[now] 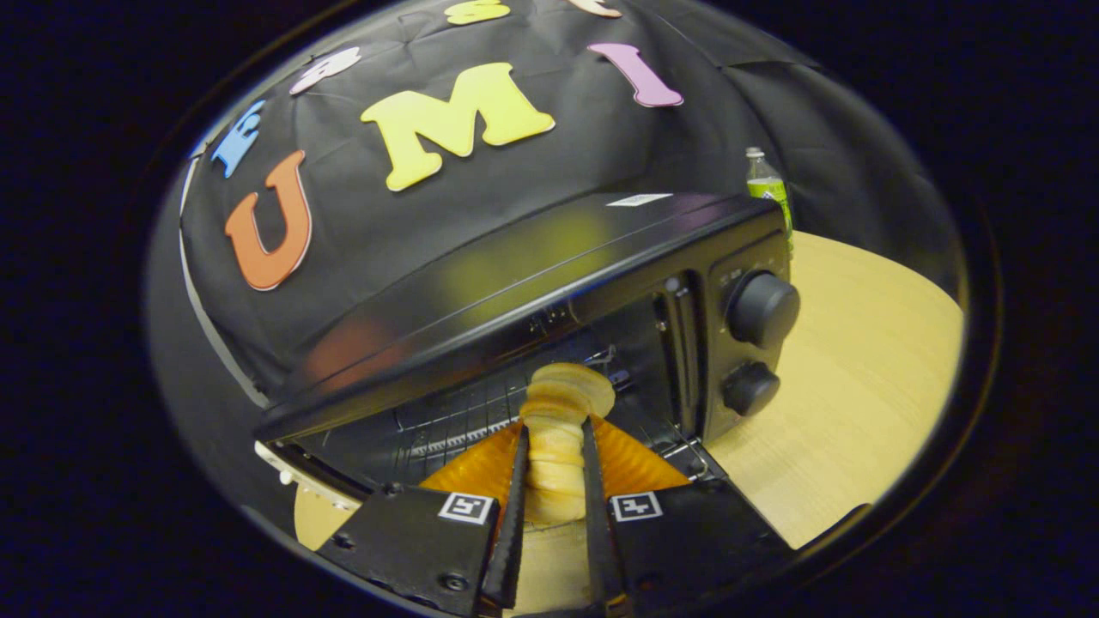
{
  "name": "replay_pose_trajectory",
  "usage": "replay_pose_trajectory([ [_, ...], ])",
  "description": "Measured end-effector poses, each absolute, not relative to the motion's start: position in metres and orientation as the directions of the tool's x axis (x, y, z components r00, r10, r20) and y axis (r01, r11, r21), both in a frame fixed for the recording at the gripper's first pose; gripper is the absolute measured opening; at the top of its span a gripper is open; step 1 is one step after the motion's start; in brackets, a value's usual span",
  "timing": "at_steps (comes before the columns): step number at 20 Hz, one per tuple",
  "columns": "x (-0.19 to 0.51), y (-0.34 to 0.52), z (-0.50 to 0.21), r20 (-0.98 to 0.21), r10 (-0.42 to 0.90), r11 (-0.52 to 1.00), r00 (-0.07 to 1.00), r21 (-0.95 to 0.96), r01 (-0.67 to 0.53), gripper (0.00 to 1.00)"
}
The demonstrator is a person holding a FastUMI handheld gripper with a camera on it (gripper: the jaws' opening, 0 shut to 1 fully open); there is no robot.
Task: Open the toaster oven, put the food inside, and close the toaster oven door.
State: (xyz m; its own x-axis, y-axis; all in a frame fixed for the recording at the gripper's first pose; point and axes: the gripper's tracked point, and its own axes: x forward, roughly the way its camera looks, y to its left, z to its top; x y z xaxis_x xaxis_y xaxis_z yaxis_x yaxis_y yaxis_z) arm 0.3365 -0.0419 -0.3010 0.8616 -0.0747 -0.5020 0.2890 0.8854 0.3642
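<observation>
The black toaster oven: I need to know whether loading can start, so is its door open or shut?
Open. The black toaster oven shows its wire rack uncovered beyond the gripper, shut on the tan ridged bread roll.

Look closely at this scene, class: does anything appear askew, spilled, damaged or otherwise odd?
Nothing stands out. The gripper is shut on the pale ridged food, held at the mouth of the open toaster oven, with the wire rack seated inside. A green bottle stands upright behind the oven. No spills or damage show.

Oven door [296,468] (mostly hidden below)
</observation>
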Motion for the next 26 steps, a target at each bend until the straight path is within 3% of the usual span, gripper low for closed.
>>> replay_pose_trajectory([
  [6, 0.355, -0.031, -0.31, -0.506, -0.072, 0.885, 0.86, 0.365, 0.289, 0.39],
  [14, 0.321, -0.029, -0.289, -0.489, -0.096, 0.927, 0.867, 0.273, 0.257, 1.0],
  [26, 0.154, 0.014, -0.238, -0.497, 0.086, 0.984, 0.863, 0.18, 0.006, 0.99],
])
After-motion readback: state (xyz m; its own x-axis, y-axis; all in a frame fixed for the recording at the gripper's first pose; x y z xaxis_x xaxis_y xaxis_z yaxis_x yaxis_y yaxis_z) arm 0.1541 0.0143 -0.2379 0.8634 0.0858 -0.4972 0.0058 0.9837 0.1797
